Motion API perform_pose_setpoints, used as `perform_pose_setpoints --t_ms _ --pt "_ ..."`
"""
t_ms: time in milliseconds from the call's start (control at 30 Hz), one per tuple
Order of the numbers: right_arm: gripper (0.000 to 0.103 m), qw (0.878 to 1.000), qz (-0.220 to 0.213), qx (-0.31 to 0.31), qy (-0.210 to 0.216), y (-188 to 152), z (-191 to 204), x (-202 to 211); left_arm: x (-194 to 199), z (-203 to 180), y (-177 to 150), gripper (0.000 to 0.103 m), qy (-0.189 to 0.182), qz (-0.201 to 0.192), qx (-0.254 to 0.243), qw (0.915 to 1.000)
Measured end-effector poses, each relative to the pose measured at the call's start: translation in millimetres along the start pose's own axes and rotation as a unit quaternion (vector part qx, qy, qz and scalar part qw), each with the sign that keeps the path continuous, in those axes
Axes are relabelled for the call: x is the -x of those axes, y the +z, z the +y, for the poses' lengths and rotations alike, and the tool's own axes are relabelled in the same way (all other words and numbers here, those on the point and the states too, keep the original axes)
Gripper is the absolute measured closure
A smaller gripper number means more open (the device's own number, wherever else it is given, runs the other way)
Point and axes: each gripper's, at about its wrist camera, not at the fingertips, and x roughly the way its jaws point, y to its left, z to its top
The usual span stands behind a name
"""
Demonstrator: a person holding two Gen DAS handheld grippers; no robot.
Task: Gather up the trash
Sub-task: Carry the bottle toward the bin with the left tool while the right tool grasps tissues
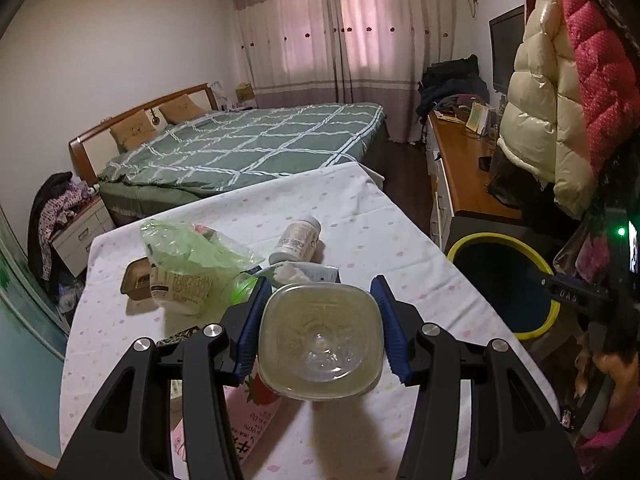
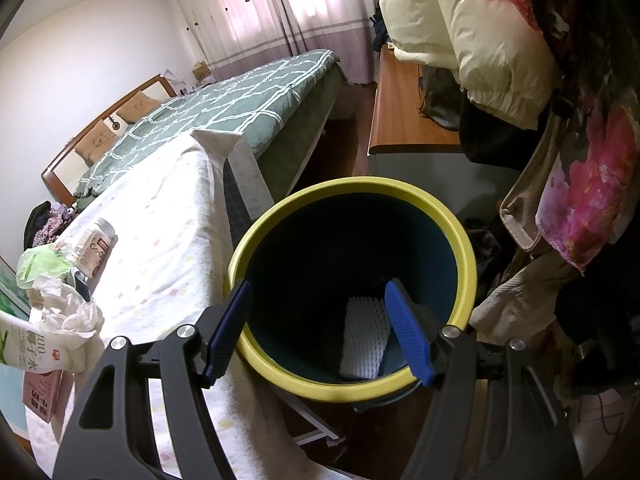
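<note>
Right wrist view: yellow-rimmed bin (image 2: 466,240) holds white foam netting (image 2: 364,336).

Left gripper (image 1: 320,320) clamping clear bottle (image 1: 320,344), above table (image 1: 380,216)

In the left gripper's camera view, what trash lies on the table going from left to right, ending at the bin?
Small brown tray → green plastic bag → white pill bottle → yellow-rimmed bin, standing off the table's right edge.

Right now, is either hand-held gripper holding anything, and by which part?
The left hand-held gripper clamps a clear plastic bottle across its sides, base toward the camera. The right hand-held gripper holds nothing, open over the bin.
</note>
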Motion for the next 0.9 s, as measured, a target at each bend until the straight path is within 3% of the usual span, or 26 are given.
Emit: perform_pose_setpoints --t_ms 267,600,900 --pt "0.037 1.000 -0.001 -0.010 0.005 3.6 -9.4 -0.9 13.3 -10.5 16.8 0.052 -0.022 0.000 -0.012 0.9997" --pt "0.037 1.000 -0.002 -0.021 0.016 2.2 -20.3 0.2 47.9 -35.6 47.9 0.052 -0.061 -0.041 -0.028 0.9969" --pt "0.037 0.999 -0.017 -0.032 0.001 0.9 -38.8 12.4 36.1 -80.7 72.6 0.052 -0.105 -0.045 -0.049 0.9922"
